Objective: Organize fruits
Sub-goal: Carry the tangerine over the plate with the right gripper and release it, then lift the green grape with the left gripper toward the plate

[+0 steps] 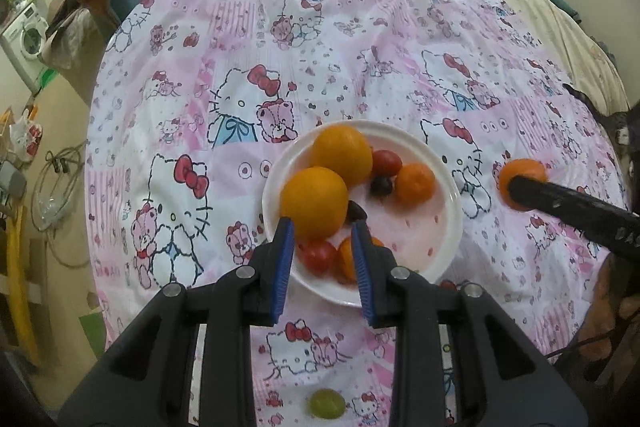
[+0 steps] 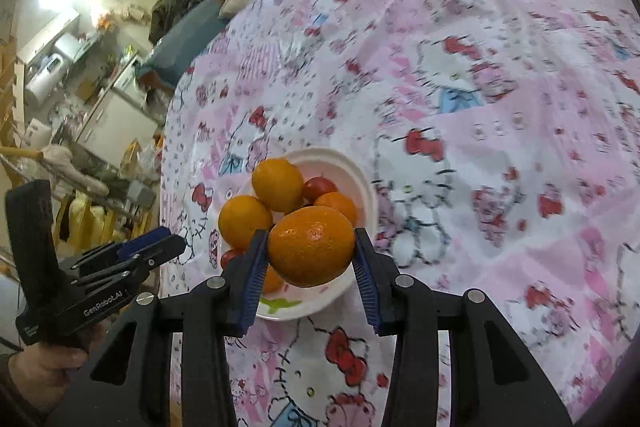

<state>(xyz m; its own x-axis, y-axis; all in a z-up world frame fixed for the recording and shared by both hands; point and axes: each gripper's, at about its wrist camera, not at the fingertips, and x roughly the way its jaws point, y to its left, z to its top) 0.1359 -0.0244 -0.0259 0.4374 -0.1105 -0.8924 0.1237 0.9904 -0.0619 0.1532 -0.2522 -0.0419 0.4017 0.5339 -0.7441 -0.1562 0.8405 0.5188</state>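
Right gripper has its blue pads clamped on a glossy round orange mandarin, held in the air above the near rim of the white round plate of fruit on the pink cartoon-print bedsheet. Left gripper hovers over the plate, jaws nearly closed, gripping nothing. One green grape lies on the sheet, apart from the plate.

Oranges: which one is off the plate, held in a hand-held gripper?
The orange clamped in the right hand-held gripper; the others lie on the white plate.
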